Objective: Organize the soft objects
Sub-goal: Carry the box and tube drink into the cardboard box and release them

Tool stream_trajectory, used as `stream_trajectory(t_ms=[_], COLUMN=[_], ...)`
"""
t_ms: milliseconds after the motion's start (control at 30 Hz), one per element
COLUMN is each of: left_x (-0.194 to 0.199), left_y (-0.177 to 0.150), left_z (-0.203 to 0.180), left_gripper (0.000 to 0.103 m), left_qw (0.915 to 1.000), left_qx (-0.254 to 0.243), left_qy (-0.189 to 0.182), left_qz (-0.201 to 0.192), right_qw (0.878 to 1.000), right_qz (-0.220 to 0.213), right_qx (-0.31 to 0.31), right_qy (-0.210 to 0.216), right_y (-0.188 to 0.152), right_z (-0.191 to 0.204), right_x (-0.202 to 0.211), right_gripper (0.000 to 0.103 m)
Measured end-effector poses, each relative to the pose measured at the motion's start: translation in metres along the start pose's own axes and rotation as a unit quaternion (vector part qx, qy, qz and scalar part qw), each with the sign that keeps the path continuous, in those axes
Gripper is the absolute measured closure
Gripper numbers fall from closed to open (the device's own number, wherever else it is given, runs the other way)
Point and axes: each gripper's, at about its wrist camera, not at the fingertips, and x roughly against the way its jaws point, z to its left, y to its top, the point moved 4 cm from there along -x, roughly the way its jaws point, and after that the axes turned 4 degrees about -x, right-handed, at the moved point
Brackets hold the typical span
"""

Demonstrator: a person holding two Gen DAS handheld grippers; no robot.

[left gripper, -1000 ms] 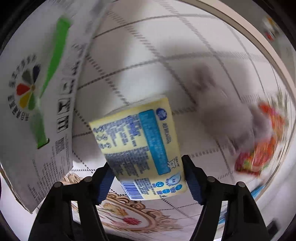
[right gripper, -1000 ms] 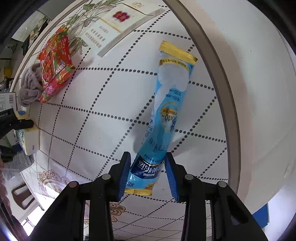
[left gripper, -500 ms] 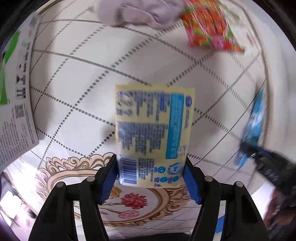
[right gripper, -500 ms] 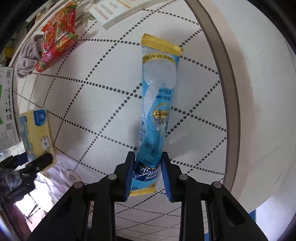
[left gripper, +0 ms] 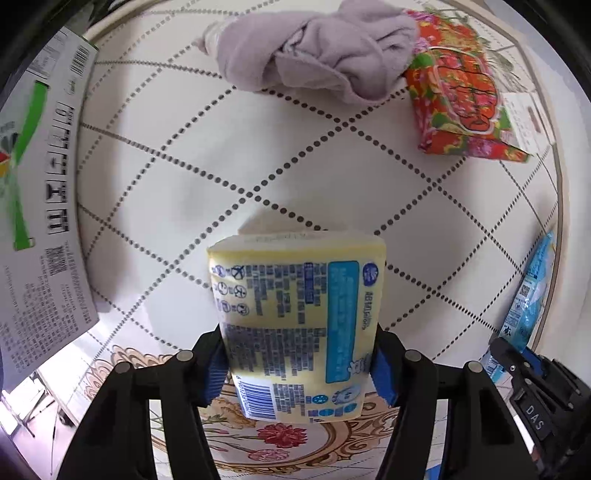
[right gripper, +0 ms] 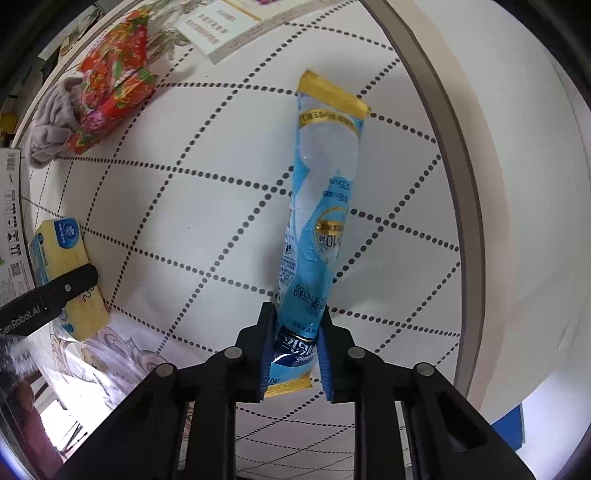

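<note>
Soft stuff is spread over a white tablecloth [left gripper: 155,206] with a dotted diamond grid. Closest to the action is the yellow tissue pack [left gripper: 299,325], label side to the camera with a blue band and a barcode at the bottom. It sits between the blue pads of the left gripper [left gripper: 299,365], which touch both of its sides, and the jaws are closing in on it right now. From the right wrist view the same pack [right gripper: 62,266] shows at the left edge with a black finger [right gripper: 55,291] across it.

Over on the other side, the long blue sachet [right gripper: 321,221] with gold ends lies stretched out on the cloth, pointing away from the camera. The right gripper [right gripper: 295,354] is pinched tight on its near end, with the gold seal sticking out just below the pads. In the left view you can catch that sachet [left gripper: 532,295] at the right edge.

Further back, a crumpled grey cloth [left gripper: 314,55] is touching a red floral pack [left gripper: 461,96], well apart from both grippers. A white carton [left gripper: 40,206] with green stripes and printed symbols stands along the left edge. A white booklet [right gripper: 218,26] lies at the far top of the right view, just beyond the floral pack.
</note>
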Motion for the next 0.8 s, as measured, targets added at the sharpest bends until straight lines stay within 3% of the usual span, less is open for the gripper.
stream_trajectory(t_ms=[333,467,500,633,800], left_x=[0.064,0.116,0.146,0.194,0.272], left_y=[-0.05,-0.06,-0.058,-0.061,-0.077], left_z=[0.008,0.025,0.021,0.042,0.12], left_gripper=[0.043,0.043,0.043,0.043,0.043], left_qw=[0.9966,0.9911,0.989,0.9792,0.9689], left_qx=[-0.011,-0.009,-0.009,-0.007,0.009], left_qy=[-0.027,-0.063,-0.07,-0.086,-0.086], left_qz=[-0.077,-0.117,-0.13,-0.183,-0.232], right_qw=[0.998,0.996,0.994,0.987,0.972], right_qz=[-0.038,-0.057,-0.066,-0.1,-0.132], right_qx=[0.03,0.048,0.055,0.097,0.155], right_qy=[0.029,0.055,0.062,0.082,0.12], right_y=[-0.026,-0.042,-0.046,-0.064,-0.088], right_z=[0.028,0.051,0.06,0.112,0.209], right_x=[0.048,0.086,0.098,0.147,0.2], right_gripper=[0.086,0.086,0.086,0.086,0.086])
